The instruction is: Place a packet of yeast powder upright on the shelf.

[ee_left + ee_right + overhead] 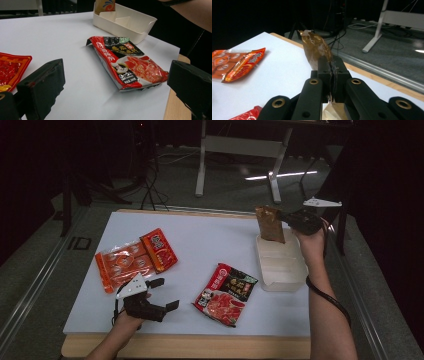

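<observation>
Brown packet (315, 48) pinched between jaws

Tray (280, 270) at table's (210, 240) right edge, pouch (270, 224) upright over tray's far end, soup packet (226, 294) just left of tray, two overlapping packets (135, 259) far left, near left gripper (162, 295).

We see two black grippers. The left gripper (162, 295) carries a pale grey three-cornered plate (132, 286) on top; its jaws look like thick matt black blocks with worn, reddish-streaked edges. The right gripper (284, 222) bears the same kind of plate (321, 203), with brass-ringed holes in its black link arms. A black cable (327, 295) trails beside the right forearm. Both forearms are bare, seemingly sleeveless.
</observation>
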Demonstrator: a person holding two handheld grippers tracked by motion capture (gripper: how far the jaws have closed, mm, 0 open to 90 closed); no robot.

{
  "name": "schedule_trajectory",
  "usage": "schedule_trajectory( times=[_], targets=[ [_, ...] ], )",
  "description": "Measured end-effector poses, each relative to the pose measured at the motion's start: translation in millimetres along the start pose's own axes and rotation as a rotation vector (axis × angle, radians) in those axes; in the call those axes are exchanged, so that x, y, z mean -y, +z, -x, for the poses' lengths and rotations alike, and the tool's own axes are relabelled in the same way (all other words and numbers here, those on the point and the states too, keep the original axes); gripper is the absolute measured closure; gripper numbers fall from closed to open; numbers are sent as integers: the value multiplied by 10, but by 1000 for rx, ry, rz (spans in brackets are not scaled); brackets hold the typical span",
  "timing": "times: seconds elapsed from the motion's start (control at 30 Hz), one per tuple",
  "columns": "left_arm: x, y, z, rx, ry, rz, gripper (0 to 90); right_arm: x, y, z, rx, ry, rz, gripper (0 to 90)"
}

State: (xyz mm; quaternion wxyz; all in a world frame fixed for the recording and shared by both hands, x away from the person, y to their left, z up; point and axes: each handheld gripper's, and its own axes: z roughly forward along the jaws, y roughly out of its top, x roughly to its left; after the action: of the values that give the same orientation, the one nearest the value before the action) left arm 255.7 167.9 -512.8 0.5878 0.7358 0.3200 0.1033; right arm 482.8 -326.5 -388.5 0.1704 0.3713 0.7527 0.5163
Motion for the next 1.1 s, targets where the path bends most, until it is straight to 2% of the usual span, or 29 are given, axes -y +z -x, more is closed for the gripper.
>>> schedule_trajectory(
  times=[0.1, 0.17, 0.2, 0.27, 0.33, 0.37, 0.47, 0.57, 0.6, 0.7, 0.73, 0.83, 0.93, 1.03, 1.1],
  targets=[
    [-2, -1, 1, -1, 5, 0, 17, 30, 43, 3, 0, 5, -9, 868],
    [1, -3, -4, -1, 1, 2, 17, 49, 71, -3, 17, -7, -26, 865],
    [2, -1, -7, -3, 1, 0, 17, 64, 84, 4, 15, 1, -30, 864],
    [5, -1, -14, -2, -2, -1, 17, 100, 98, 18, 43, 9, -38, 865],
    [9, 5, -14, -7, 2, -5, 17, 116, 104, 33, 43, 14, -39, 865],
    [12, 7, -14, -5, 1, -3, 17, 164, 108, 71, 70, 35, -44, 865],
    [14, 6, -27, 17, -19, 19, 17, 233, 107, 136, 78, 74, -48, 859],
    [3, 3, -43, 2, 3, 12, 17, 271, 84, 176, 109, 88, -49, 854],
    [6, 2, -50, 0, 10, 18, 17, 273, 67, 186, 136, 85, -52, 852],
    [22, 3, -73, -2, 19, 26, 17, 284, 22, 237, 188, 146, -49, 840],
    [27, 6, -74, -9, 24, 23, 17, 291, 10, 249, 197, 161, -45, 822],
    [30, 19, -74, -18, 21, 3, 17, 292, -28, 239, 244, 164, -48, 750],
    [25, 31, -83, -5, -10, -19, 19, 270, -100, 203, 293, 145, -48, 654],
    [13, 31, -93, -31, -21, -43, 19, 267, -199, 158, 301, 161, -27, 611],
    [9, 19, -104, -42, -29, -50, 19, 275, -254, 110, 306, 156, -26, 588]
  ],
)
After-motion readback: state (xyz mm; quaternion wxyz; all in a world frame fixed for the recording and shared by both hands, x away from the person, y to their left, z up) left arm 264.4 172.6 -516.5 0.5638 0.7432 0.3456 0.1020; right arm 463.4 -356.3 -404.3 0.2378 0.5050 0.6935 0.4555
